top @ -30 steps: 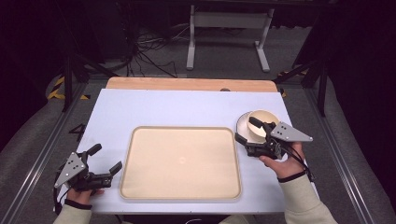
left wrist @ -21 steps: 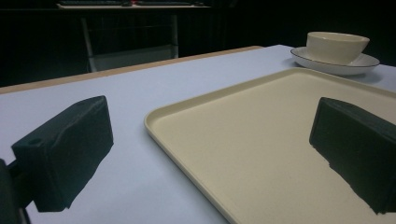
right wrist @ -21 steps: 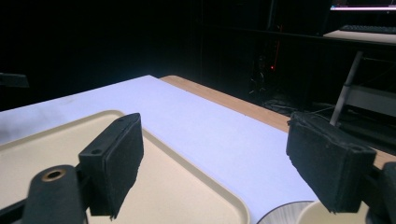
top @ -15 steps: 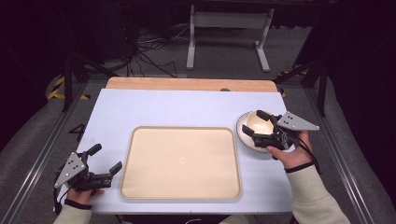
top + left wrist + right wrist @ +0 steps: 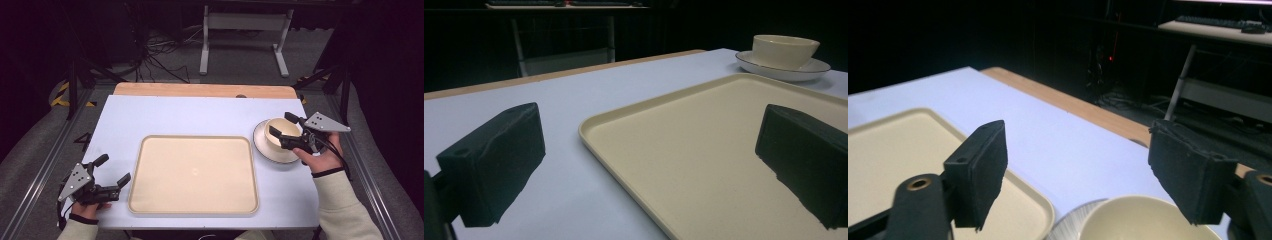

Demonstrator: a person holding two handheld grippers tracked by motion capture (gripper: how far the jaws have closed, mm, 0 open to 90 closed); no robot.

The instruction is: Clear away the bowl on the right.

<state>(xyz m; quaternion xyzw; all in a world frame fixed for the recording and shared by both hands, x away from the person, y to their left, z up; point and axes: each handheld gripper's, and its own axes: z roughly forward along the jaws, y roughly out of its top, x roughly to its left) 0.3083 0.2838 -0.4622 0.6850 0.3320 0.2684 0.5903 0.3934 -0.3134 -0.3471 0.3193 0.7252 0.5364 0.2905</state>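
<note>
Right gripper (image 5: 286, 131) hovering over bowl (image 5: 281, 134) on saucer (image 5: 265, 148), fingers (image 5: 979, 170) straddling rim, just narrowing, not gripping. Left gripper (image 5: 112, 170) idling beside tray (image 5: 194, 172) on counter (image 5: 185, 115), fingers wide, empty.

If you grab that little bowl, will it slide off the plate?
Probably it could: the bowl sits loose on a smooth, glossy plate, so a sideways nudge may skate it. It looks like hard ceramic, so likely stiff, breakable if dropped.

Dark lab: framed test table (image 5: 200, 112), floor cables (image 5: 160, 60).
</note>
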